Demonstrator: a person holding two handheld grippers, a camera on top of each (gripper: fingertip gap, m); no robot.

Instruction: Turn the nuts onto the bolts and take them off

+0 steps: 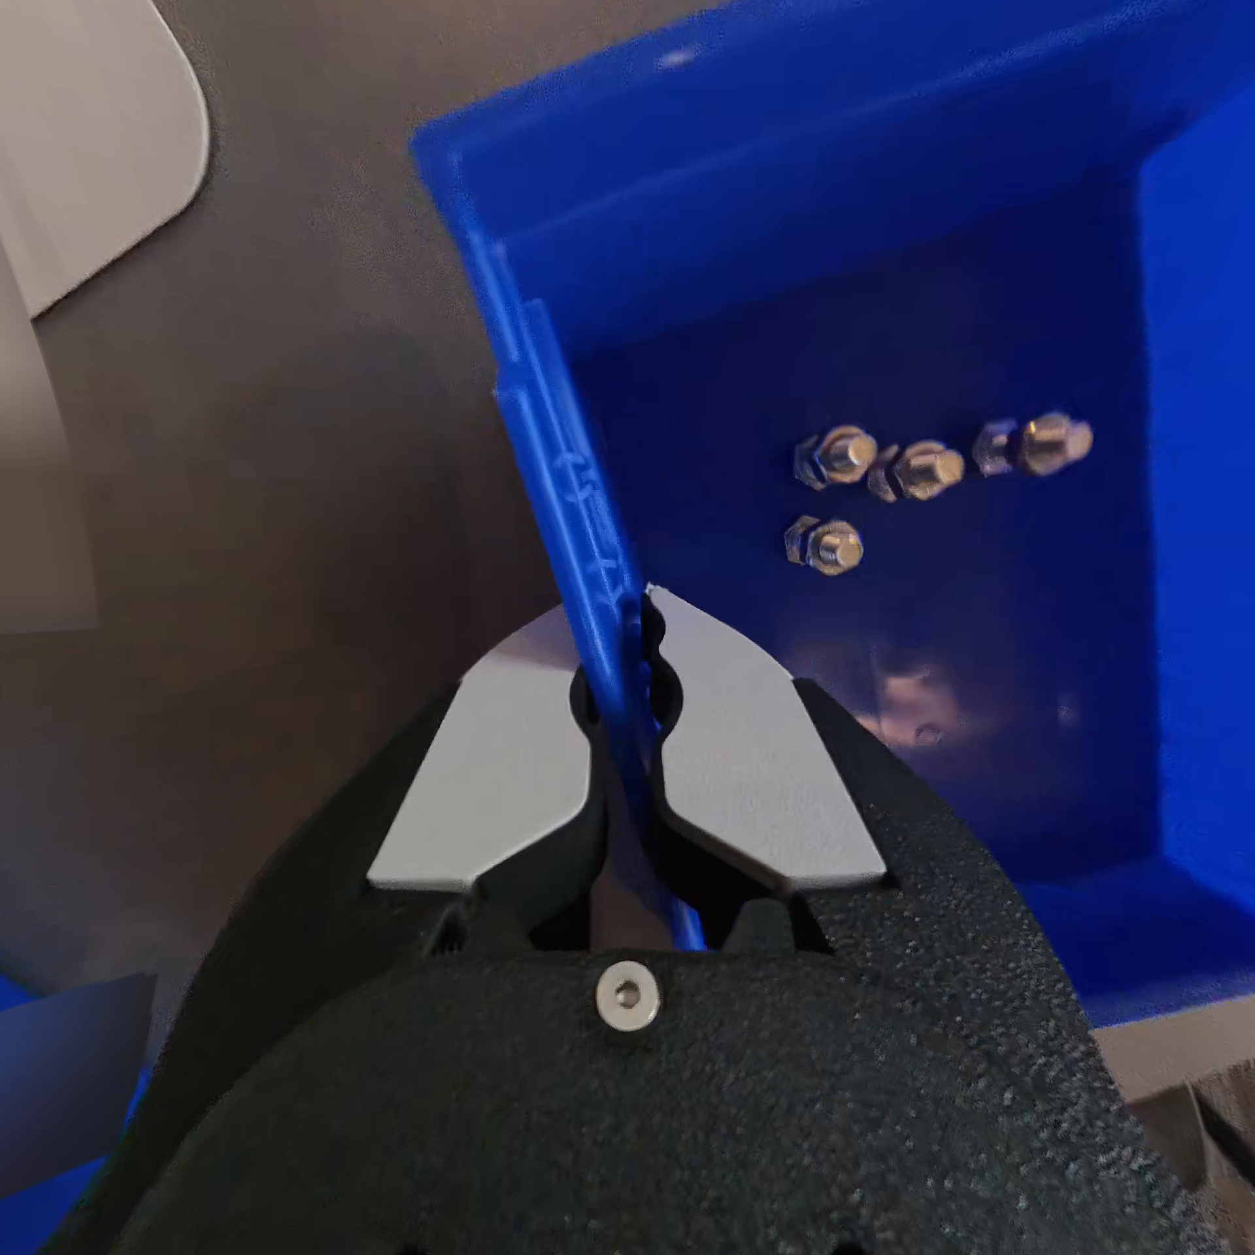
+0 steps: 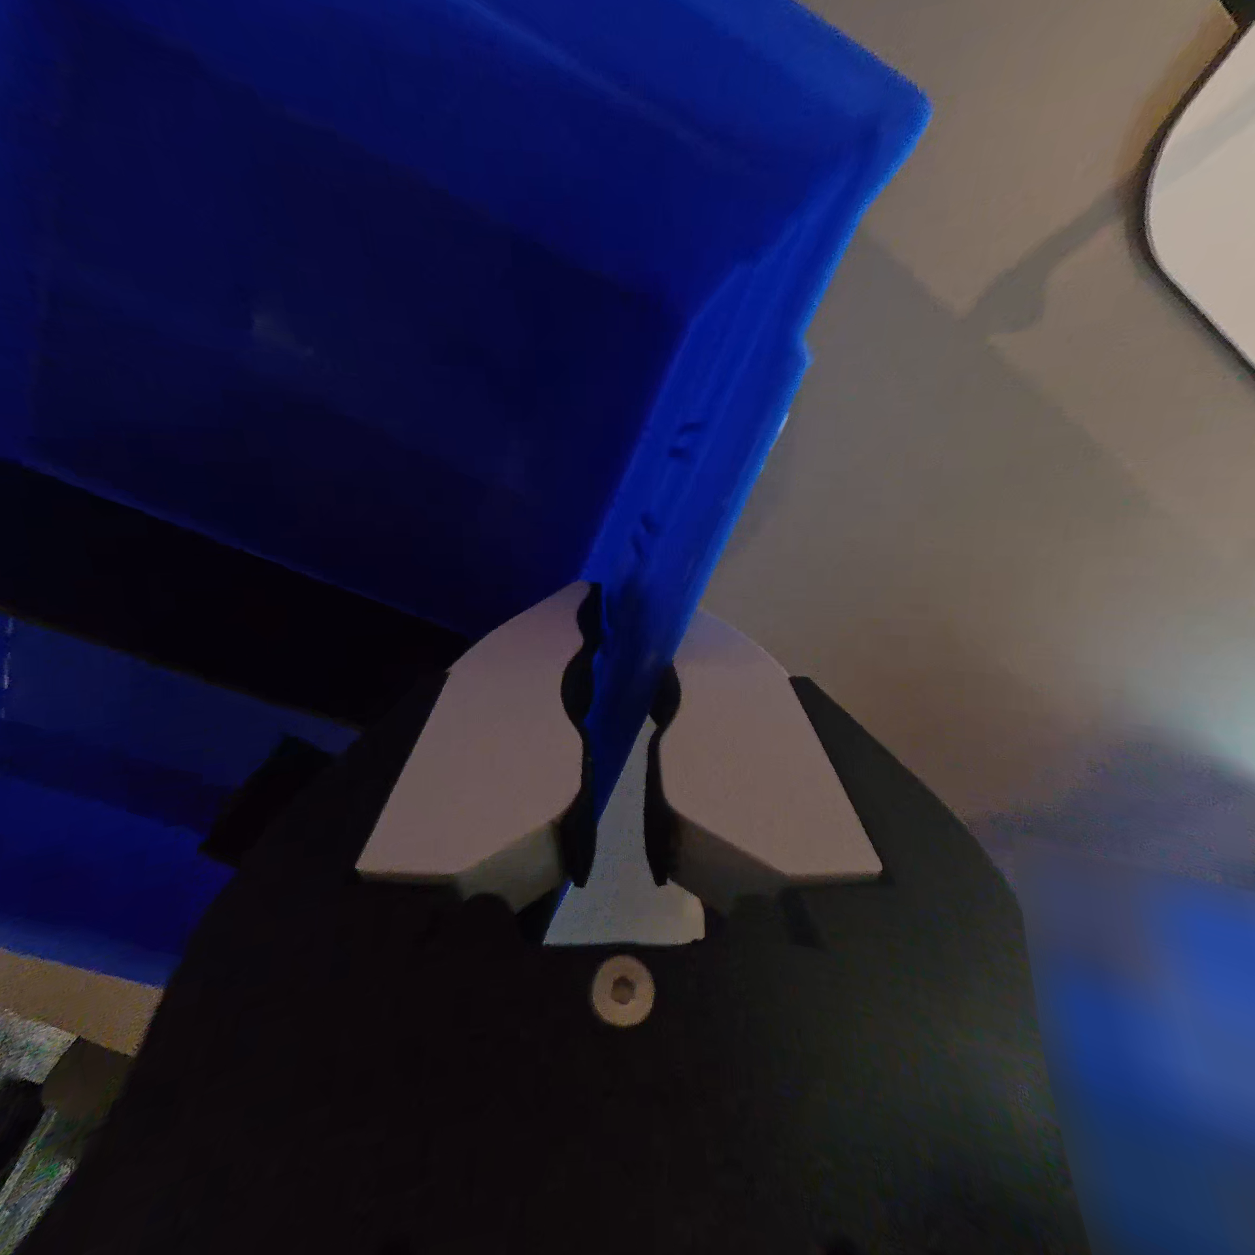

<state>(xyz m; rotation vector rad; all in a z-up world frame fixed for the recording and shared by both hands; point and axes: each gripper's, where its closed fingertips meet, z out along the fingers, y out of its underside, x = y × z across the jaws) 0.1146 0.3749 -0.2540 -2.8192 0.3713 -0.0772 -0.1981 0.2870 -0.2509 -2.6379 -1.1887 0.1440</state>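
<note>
A blue plastic bin (image 1: 781, 224) fills the left wrist view. Several silver bolts with nuts on them (image 1: 917, 468) lie on its floor; one lies a little apart (image 1: 825, 547). My left gripper (image 1: 628, 652) is shut on the bin's left wall, one finger inside and one outside. In the right wrist view my right gripper (image 2: 628, 652) is shut on the right wall of the blue bin (image 2: 720, 421). The bin's inside is dark there and no bolts show.
The bin is over a grey-brown surface (image 1: 271, 475). A white rounded object (image 1: 102, 136) lies at the far left, and another white rounded object (image 2: 1215, 204) at the far right. More blue plastic (image 2: 102, 849) shows below the bin at the lower left. The tips of one gripper are about 30 centimetres away from the tips of the other.
</note>
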